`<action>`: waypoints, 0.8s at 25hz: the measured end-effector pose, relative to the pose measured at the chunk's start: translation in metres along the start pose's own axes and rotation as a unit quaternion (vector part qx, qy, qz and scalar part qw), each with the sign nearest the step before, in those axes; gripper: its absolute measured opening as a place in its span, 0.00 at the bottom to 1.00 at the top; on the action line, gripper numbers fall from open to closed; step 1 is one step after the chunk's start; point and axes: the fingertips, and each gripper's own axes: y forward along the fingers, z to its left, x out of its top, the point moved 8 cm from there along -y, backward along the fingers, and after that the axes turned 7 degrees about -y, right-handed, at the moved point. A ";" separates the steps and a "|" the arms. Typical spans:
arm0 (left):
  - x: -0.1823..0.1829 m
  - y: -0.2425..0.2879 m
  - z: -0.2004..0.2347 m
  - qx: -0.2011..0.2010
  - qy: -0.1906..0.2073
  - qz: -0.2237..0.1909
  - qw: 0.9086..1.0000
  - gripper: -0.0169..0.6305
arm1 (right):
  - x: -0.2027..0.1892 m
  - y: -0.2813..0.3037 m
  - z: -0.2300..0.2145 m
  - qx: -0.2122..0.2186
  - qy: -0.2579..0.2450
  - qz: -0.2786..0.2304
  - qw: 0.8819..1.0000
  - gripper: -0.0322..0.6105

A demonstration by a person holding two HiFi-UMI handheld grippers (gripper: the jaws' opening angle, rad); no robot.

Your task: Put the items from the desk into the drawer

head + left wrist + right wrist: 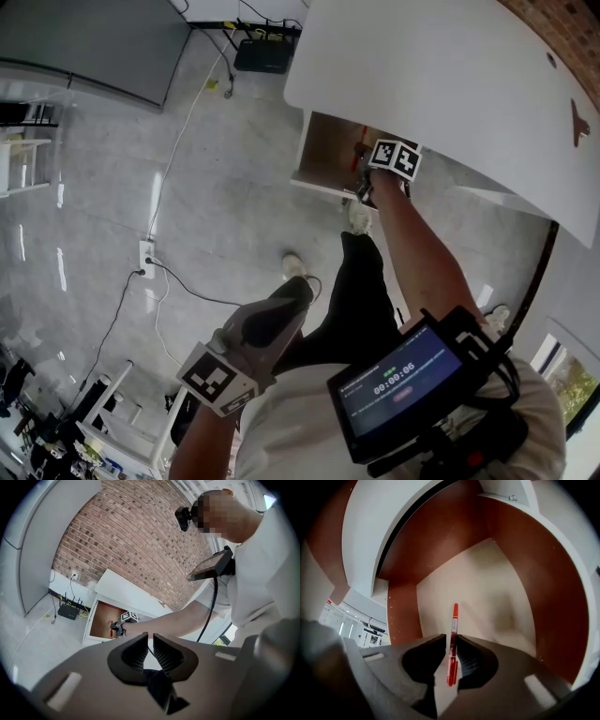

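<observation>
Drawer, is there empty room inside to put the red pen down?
Yes. The pale drawer floor lies bare between the brown side walls, right to the back. Only the front is busy, where the right gripper holds the red pen.

Floor (94, 187): grey and glossy, streaked with reflected light.
Router (262, 56): black, on the floor at the foot of the wall, leads at its back.
Cable (183, 127): white, runs across the floor.
Socket block (147, 258): white, lies on the floor, dark lead attached.
Brick wall (140, 541): red-brown.
</observation>
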 end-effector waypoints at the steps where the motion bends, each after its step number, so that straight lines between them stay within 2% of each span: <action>1: -0.001 0.000 0.001 0.000 0.000 0.000 1.000 0.09 | 0.000 0.000 -0.001 -0.001 -0.001 -0.001 1.000 0.14; 7: -0.002 -0.001 0.005 -0.006 0.003 0.000 1.000 0.09 | 0.001 -0.004 -0.003 -0.010 -0.008 0.003 1.000 0.14; 11: 0.001 -0.007 0.004 -0.010 0.007 -0.003 1.000 0.09 | 0.001 -0.017 0.005 -0.015 -0.032 0.000 0.999 0.14; 16: 0.012 -0.016 -0.008 -0.025 0.024 -0.008 0.999 0.09 | -0.002 -0.052 0.026 -0.019 -0.086 -0.001 0.996 0.13; 20: 0.023 -0.027 -0.024 -0.040 0.042 -0.013 0.998 0.09 | -0.013 -0.094 0.049 -0.020 -0.151 0.003 0.988 0.09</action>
